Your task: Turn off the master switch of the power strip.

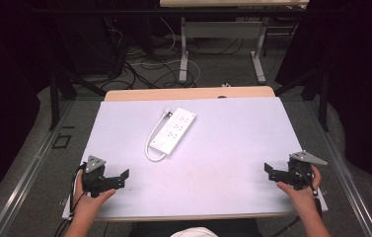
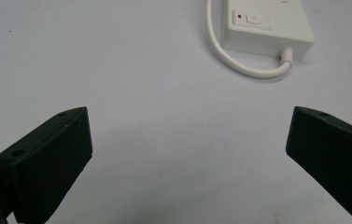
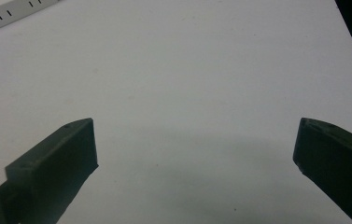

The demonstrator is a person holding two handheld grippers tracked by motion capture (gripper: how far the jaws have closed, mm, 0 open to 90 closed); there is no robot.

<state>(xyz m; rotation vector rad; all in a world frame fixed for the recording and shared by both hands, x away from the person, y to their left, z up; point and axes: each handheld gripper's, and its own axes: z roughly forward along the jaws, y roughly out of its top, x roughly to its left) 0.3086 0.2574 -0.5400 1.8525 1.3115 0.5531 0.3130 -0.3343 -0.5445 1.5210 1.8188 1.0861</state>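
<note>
Left gripper (image 1: 117,178): near left corner of the table, in the person's left hand (image 1: 86,200); jaws spread wide, nothing between them, pointing toward the table's middle.
Right gripper (image 1: 272,172): near right corner, in the right hand (image 1: 299,190); jaws equally wide and empty, pointing inward toward the left one.
Table (image 1: 233,148): white top, bare between the two grippers.
Power strip (image 1: 173,131): white, lying flat past the middle of the table, left of centre; well apart from both grippers, nearer the left one.
Cord (image 1: 150,143): white, leaves the strip's near end, loops and runs back along its left side.
Left gripper view: the strip's near end (image 2: 269,28) with a red mark, a switch and the cord's exit (image 2: 248,67), details too small from above.
Right gripper view: a strip edge (image 3: 10,16) at the top left corner, slots visible.
Count: two grippers, two hands, one power strip, one cord.
Beyond: floor with cables (image 1: 149,66) and another table's legs (image 1: 183,54).
</note>
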